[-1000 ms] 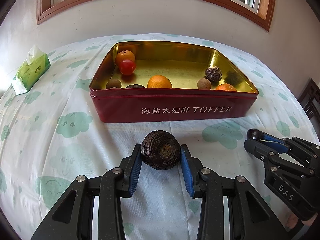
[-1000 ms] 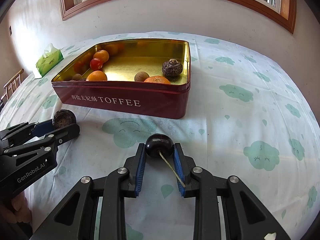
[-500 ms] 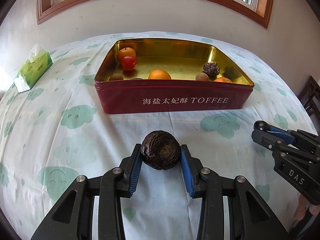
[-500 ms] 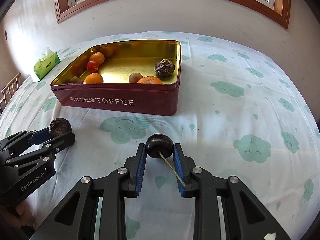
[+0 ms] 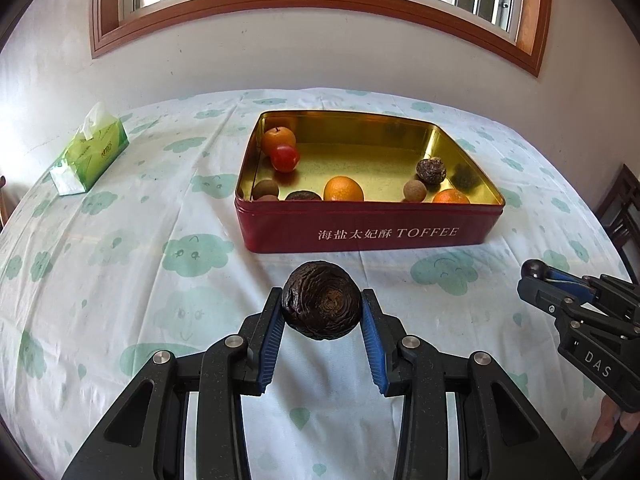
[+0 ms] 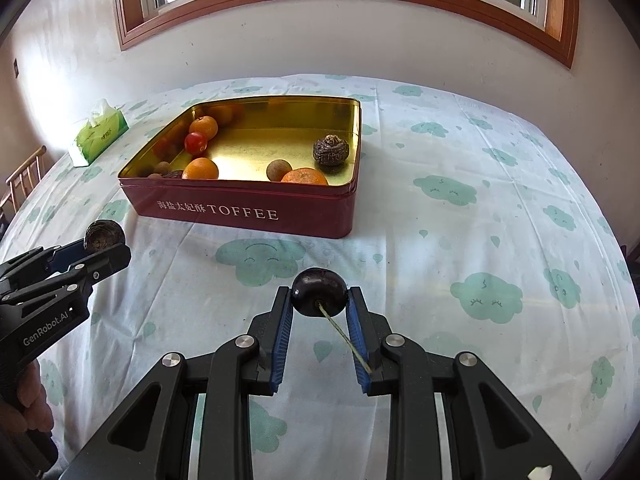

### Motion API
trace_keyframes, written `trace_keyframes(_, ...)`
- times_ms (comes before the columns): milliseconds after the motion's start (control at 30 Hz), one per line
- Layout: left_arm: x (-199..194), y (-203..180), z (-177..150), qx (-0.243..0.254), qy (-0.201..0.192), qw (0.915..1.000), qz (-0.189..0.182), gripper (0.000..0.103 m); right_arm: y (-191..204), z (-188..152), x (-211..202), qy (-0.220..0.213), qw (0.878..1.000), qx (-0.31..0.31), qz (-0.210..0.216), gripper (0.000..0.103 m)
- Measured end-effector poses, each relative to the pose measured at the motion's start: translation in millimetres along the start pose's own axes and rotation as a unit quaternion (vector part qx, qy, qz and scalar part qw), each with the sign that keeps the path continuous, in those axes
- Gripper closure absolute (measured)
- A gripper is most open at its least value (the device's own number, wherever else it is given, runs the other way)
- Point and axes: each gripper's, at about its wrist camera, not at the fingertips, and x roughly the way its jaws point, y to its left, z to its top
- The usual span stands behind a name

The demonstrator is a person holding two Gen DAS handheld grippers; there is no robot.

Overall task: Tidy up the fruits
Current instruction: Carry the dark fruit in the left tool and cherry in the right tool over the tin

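Note:
My left gripper (image 5: pixel 321 304) is shut on a dark wrinkled fruit (image 5: pixel 321 299), held above the cloth in front of the red toffee tin (image 5: pixel 368 230). My right gripper (image 6: pixel 319 296) is shut on a dark cherry (image 6: pixel 319 291) whose stem trails back between the fingers. The tin (image 6: pixel 240 210) holds several fruits: oranges (image 5: pixel 343 189), a red one (image 5: pixel 285 157), small brown ones and another wrinkled one (image 5: pixel 430 170). In the left wrist view the right gripper (image 5: pixel 538 274) shows at the right edge. In the right wrist view the left gripper (image 6: pixel 105 242) appears at the left with its fruit.
A green tissue pack (image 5: pixel 89 150) lies at the far left of the table, which is covered by a white cloth with green clouds (image 5: pixel 120 280). A wall with a wood-framed window stands behind. Chair parts show at the table's sides (image 6: pixel 22 178).
Both grippers have risen and drawn back from the tin with their fruits still held. The tin looks smaller and farther, and more of its inside shows.

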Motion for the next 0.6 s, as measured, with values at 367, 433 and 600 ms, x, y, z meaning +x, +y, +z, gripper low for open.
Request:
trace_keyframes(367,-7,11,28,0.007,-0.03,0.9995,-0.004,0.065,8,25,-17,-0.028,0.999,-0.012,0.016,0.078)
trace_keyframes(433,-5,15,36,0.002,-0.031,0.9995,-0.009,0.065,9,32,-15,-0.029,0.999,-0.011,0.022,0.078)
trace_keyframes(600,3,20,58,0.001,-0.039,0.9992,-0.012,0.065,13,55,-5,-0.037,0.999,-0.019,0.021,0.078)
